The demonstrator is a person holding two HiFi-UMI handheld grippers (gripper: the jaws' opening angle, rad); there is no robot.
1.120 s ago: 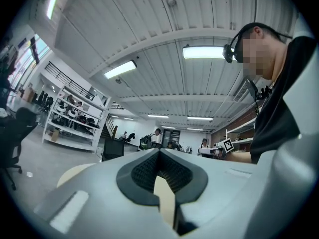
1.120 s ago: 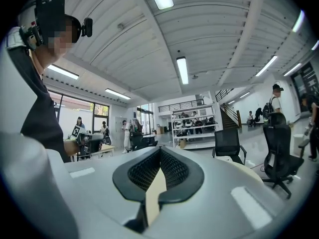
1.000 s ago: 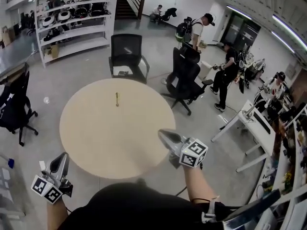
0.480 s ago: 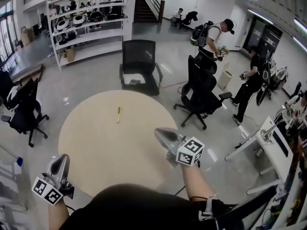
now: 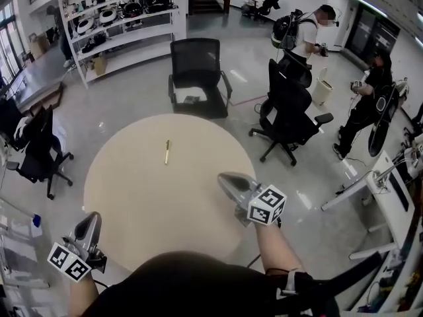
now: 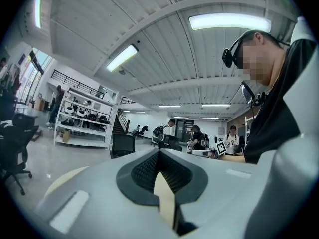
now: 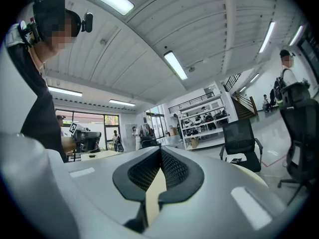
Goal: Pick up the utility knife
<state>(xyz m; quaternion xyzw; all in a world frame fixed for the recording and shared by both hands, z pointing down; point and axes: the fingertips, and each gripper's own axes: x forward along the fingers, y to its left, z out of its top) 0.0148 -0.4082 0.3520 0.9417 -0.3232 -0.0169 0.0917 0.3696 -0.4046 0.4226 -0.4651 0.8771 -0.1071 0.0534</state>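
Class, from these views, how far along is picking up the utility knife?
Nothing is done yet: the utility knife lies untouched on the round table. In hand: the left gripper and right gripper are both shut and empty, well short of it. Left to do: reach, open, grasp, lift.

The table (image 5: 132, 197) top looks matt, pale, perhaps laminate; the floor (image 5: 119, 104) glossy. The left gripper (image 6: 158, 156) and right gripper (image 7: 160, 153) are smooth grey plastic, pads (image 7: 173, 167) ribbed black.
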